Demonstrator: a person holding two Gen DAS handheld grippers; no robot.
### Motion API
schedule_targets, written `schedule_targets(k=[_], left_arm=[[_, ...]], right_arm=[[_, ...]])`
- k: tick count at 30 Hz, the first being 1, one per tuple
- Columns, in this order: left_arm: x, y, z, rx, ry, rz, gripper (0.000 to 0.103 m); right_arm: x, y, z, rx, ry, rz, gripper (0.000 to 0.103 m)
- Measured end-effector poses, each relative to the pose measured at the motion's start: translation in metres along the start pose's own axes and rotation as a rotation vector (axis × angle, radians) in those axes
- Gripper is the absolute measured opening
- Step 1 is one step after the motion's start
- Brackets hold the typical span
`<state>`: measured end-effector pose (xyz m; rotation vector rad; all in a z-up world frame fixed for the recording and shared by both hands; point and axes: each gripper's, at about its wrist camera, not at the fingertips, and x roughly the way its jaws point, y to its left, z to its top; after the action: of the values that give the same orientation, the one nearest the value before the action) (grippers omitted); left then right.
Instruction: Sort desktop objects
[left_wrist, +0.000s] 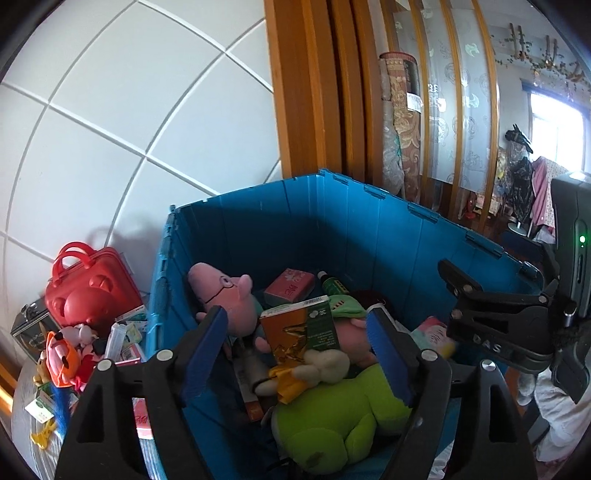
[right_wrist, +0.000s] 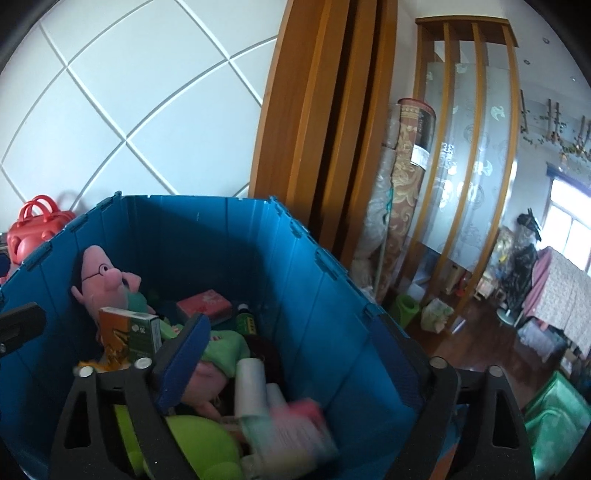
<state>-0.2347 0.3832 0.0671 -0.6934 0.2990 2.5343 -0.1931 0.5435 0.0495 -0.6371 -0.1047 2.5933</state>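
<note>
Blue crate (left_wrist: 295, 229) held the sorted items: pink pig plush (left_wrist: 225, 295), orange-green box (left_wrist: 299, 332), lime plush (left_wrist: 332, 424). Your left gripper (left_wrist: 295, 354) and right gripper (right_wrist: 295, 354) hung over it, fingers spread, pinching nothing. Red case (left_wrist: 92, 284) stood beside the crate.

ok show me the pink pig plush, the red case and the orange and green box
pink pig plush (left_wrist: 218, 286): left wrist view, on its head.
red case (left_wrist: 92, 284): left wrist view, on its moulded front.
orange and green box (left_wrist: 295, 328): left wrist view, on its front face.
</note>
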Motion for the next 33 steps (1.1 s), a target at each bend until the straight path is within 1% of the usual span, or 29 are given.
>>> schedule_targets(k=[3,5,7,11,12,13,15,16,20,27,33], left_arm=[[-0.013,0.010,-0.004,-0.031,-0.032,0.020,0.078],[-0.021,0.016,-0.005,-0.048,-0.057,0.016,0.079],[-0.026,0.020,-0.008,-0.057,-0.064,0.018,0.082],[-0.035,0.022,-0.014,-0.054,-0.075,0.068,0.082],[-0.036,0.023,-0.015,-0.056,-0.073,0.072,0.084],[-0.037,0.024,-0.015,-0.062,-0.065,0.069,0.090],[-0.039,0.027,-0.018,-0.075,-0.055,0.060,0.096],[-0.040,0.028,-0.018,-0.077,-0.054,0.062,0.097],[-0.043,0.030,-0.021,-0.070,-0.050,0.088,0.098],[-0.045,0.032,-0.024,-0.071,-0.034,0.091,0.098],[-0.047,0.032,-0.026,-0.070,-0.029,0.085,0.098]], right_arm=[[-0.012,0.002,0.000,0.002,-0.005,0.007,0.103],[-0.021,0.004,0.000,0.007,-0.009,0.021,0.103],[-0.029,0.007,0.000,0.011,-0.011,0.032,0.103],[-0.043,0.013,-0.001,0.015,-0.005,0.057,0.103],[-0.045,0.013,-0.002,0.016,-0.002,0.061,0.103],[-0.047,0.014,-0.002,0.016,0.002,0.066,0.103],[-0.050,0.016,-0.003,0.018,0.009,0.075,0.103],[-0.052,0.016,-0.004,0.020,0.010,0.079,0.103],[-0.058,0.016,-0.005,0.028,0.008,0.085,0.103],[-0.063,0.016,-0.007,0.038,0.011,0.111,0.103],[-0.064,0.015,-0.008,0.039,0.016,0.113,0.103]])
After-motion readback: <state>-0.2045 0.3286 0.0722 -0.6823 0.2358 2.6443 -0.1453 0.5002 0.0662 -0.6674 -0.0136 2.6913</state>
